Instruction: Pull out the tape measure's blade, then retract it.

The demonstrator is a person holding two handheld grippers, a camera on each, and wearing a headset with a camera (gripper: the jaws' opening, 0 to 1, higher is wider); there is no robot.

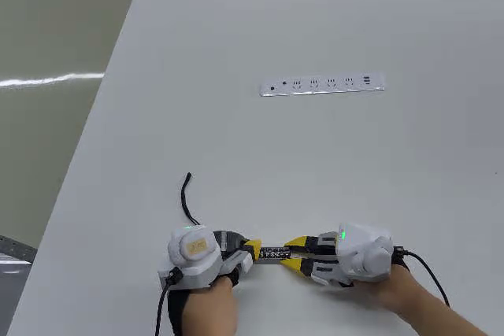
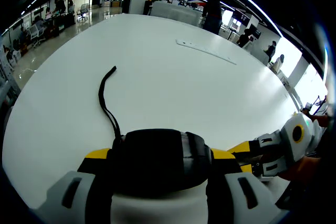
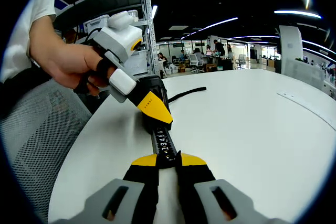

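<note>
Two grippers meet low in the head view, near 6 o'clock on the white table (image 1: 331, 155). The left gripper (image 1: 248, 251), toward 7 o'clock, is clenched on the tape measure (image 2: 157, 163), with its yellow-tipped jaws pressing the black and grey case from either side. In the left gripper view the case sits at 6 o'clock between those jaws, down on the tabletop.

A short length of blade (image 3: 164, 145) runs out of the case toward 3 o'clock in the head view. Printed numerals show along it in the right gripper view. I cannot tell whether it touches the table or hangs just above it. The right gripper (image 1: 293, 254), toward 5 o'clock, is closed tight on the blade's free end, its two jaws pinching the strip between them. The grippers sit near each other, with only that short span of blade between their tips.

A black strap (image 1: 187, 198) trails from the case toward 11 o'clock and lies loose on the table. A white power strip (image 1: 321, 84) lies at 1 o'clock, well apart from both grippers. In the right gripper view a hand (image 3: 68, 61) wraps the left gripper's handle at 10 o'clock.
</note>
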